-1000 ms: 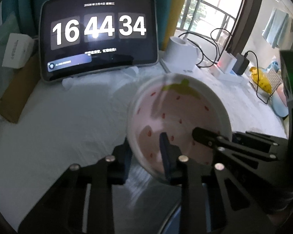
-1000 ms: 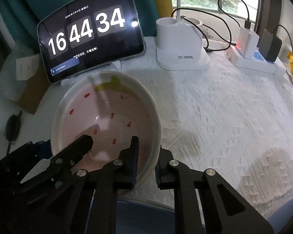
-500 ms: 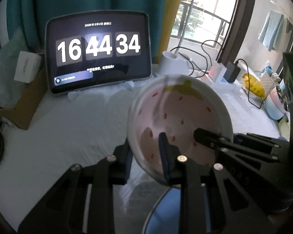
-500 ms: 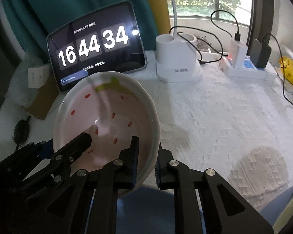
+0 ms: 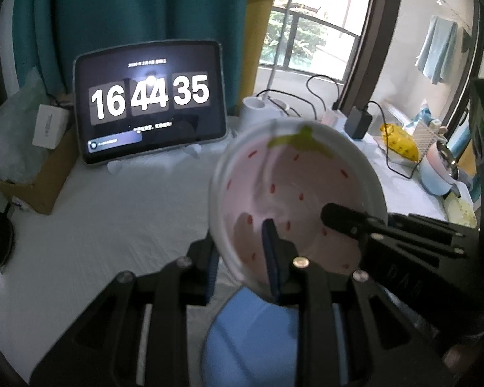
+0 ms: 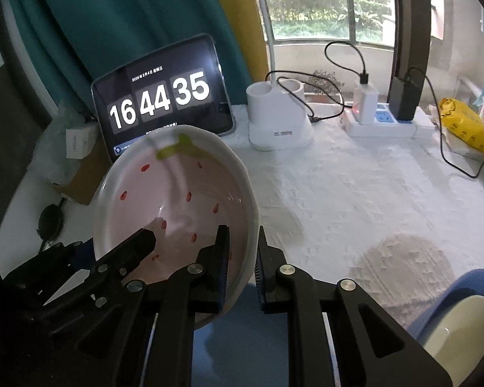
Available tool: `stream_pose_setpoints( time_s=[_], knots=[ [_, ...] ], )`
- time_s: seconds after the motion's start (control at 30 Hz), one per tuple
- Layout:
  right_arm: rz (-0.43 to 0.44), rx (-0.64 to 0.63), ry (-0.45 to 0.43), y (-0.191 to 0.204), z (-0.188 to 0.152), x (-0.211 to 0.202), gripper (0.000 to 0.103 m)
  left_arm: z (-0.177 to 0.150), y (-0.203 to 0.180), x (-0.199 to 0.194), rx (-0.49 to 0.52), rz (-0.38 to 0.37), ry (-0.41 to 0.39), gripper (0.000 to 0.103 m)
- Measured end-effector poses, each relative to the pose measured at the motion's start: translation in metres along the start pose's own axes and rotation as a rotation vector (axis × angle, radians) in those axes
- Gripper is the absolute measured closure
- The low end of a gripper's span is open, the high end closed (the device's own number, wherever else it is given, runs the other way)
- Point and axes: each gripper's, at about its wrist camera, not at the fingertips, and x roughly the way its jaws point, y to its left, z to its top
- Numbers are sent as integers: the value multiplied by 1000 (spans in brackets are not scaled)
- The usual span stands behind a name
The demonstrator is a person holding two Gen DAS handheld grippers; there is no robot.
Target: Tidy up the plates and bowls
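White tablecloth (image 6: 355, 200) below strawberry-painted pink bowl (image 6: 177, 206), rim clamped by both tools (image 5: 242, 258) (image 6: 242, 267).

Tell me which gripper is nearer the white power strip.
Right. The right gripper, clamping the strawberry bowl's rim, sits on the side toward the power strip; the left gripper clamps the far rim.

Window (image 6: 309, 3) daylight, fisheye-dark corners, bowl (image 5: 293, 193) perhaps motion-blurred.
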Motion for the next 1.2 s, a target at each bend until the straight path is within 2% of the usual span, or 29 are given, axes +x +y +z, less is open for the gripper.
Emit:
stream_pose_setpoints(
  time_s=[1.2],
  knots=[
    [-17, 82, -95, -76, -34, -92, 88, -14, -103, -37, 116, -65, -17, 77]
  ],
)
